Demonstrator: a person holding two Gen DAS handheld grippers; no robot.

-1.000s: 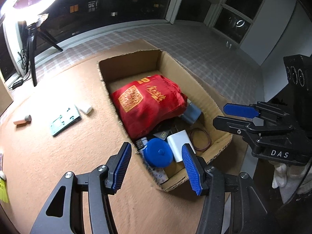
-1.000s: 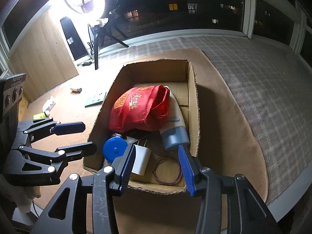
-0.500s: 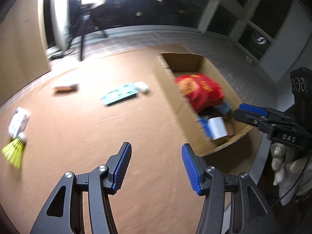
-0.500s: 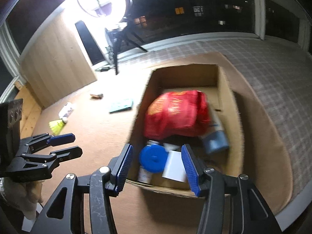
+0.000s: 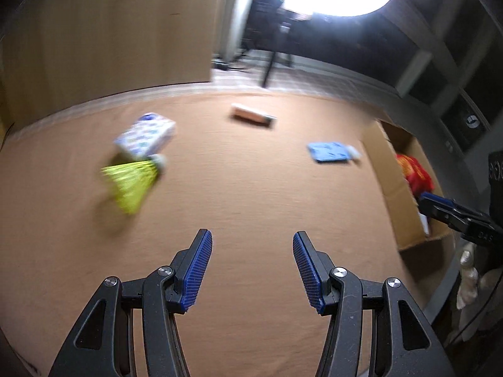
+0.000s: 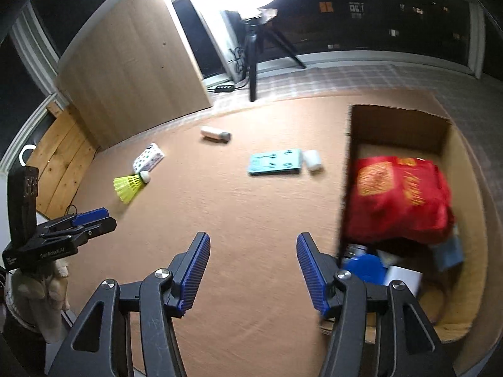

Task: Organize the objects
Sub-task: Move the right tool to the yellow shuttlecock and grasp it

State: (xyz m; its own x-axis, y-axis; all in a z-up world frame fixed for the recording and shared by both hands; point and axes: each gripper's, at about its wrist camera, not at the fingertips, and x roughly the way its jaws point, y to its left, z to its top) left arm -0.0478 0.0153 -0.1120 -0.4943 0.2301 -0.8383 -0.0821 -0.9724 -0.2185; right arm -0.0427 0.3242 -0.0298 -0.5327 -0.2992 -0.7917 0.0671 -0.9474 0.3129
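Both your claws are empty: the left claw (image 5: 251, 267) stands open over bare brown desk (image 5: 251, 194), and the right claw (image 6: 251, 270) has nothing between its jaws either, beside the cardboard box (image 6: 399, 119). The loose things lie ahead: a yellow shuttlecock (image 6: 129, 185) touching a small white packet (image 6: 148, 158), a tube (image 6: 215, 133) farther back, and a blue card (image 6: 275, 166) with a white case (image 6: 312, 160) at its end. I'd send the left claw for the shuttlecock, gripping its cork end, not the skirt. The middle of the desk gives free room; mind the box wall on the way back.
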